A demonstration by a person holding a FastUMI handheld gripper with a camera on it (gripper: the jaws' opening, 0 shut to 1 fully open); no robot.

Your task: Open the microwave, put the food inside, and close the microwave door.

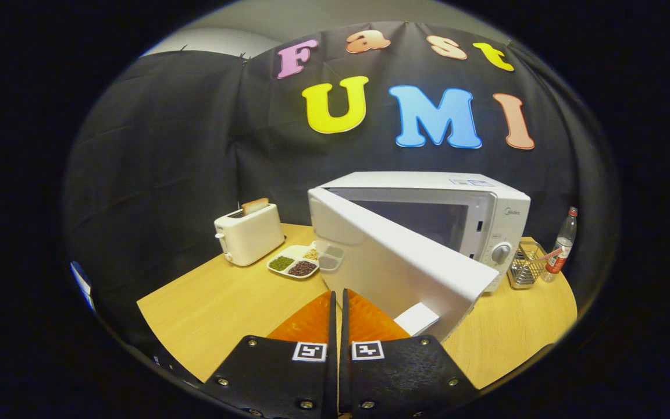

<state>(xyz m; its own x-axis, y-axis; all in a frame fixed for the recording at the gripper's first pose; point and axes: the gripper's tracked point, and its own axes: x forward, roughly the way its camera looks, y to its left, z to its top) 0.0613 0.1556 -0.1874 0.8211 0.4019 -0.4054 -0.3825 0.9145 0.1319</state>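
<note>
Tongs first: I see my two-finger gripper (338,302) low over the near part of the pale wooden table (213,308), its fingers (312,320) drawn together with just a thin slit between them and nothing held in that slit. I read them as clenched on nothing.

Just ahead of the fingertips, and a little to the right, the white microwave door (393,262) stands swung wide open toward me, hinged on its left side. Its lower free corner sits just beside the right finger; I cannot tell whether they touch. Beyond the door is the white box-shaped microwave oven (457,209), its dark cavity open, with a round grey dial (501,253) on the control panel at its right.

The food is a white divided tray of beans and grains (300,262), resting on the table to the left of the door's hinge and partly hidden behind the door's edge. It is still outside the oven. Left of the tray stands a white plastic toaster (249,234) with a slice of toast (255,205) poking upright from its slot.

To the right of the microwave I see a small metal wire basket (526,269), and just beyond that a clear plastic bottle with a red label (562,244), upright.
</note>
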